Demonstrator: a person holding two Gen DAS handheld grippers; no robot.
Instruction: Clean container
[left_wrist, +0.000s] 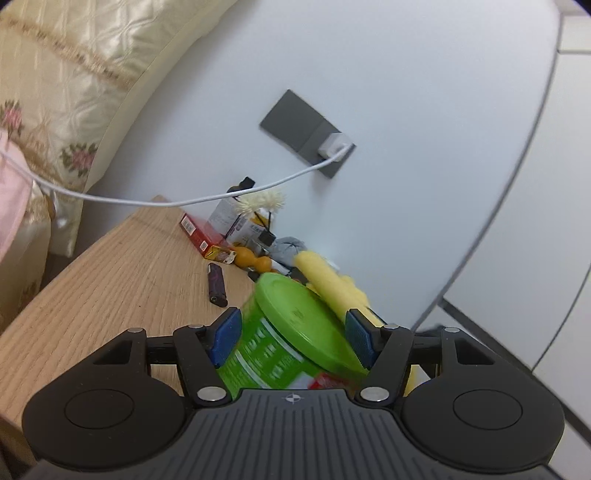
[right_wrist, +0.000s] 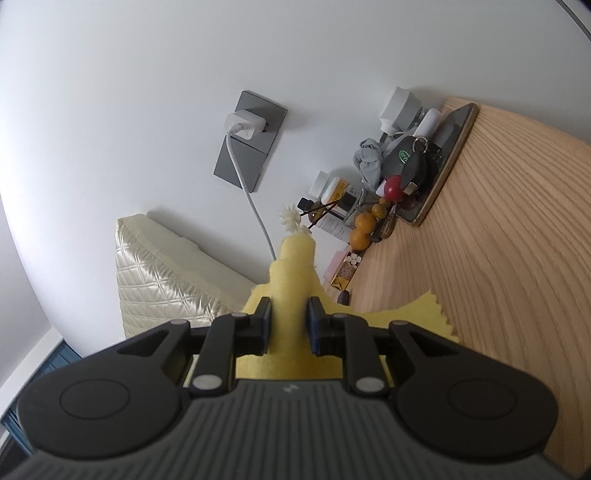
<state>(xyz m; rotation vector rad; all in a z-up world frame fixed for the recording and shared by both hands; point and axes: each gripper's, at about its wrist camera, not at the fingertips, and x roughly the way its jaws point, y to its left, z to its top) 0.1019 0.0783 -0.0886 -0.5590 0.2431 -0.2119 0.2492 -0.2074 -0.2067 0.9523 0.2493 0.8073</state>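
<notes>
The green lidded container (left_wrist: 291, 343) is clamped between the jaws of the left gripper (left_wrist: 293, 338) at lower centre, tilted, presumably to expose the lid. A folded yellow cloth (right_wrist: 291, 280) is pinched by the right gripper (right_wrist: 289, 325) and is seen behind the lid's upper right edge, apparently for wiping.

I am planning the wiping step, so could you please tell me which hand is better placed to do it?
Right. The right tongs grip the yellow cloth, while the left tongs are occupied holding the green container.
</notes>
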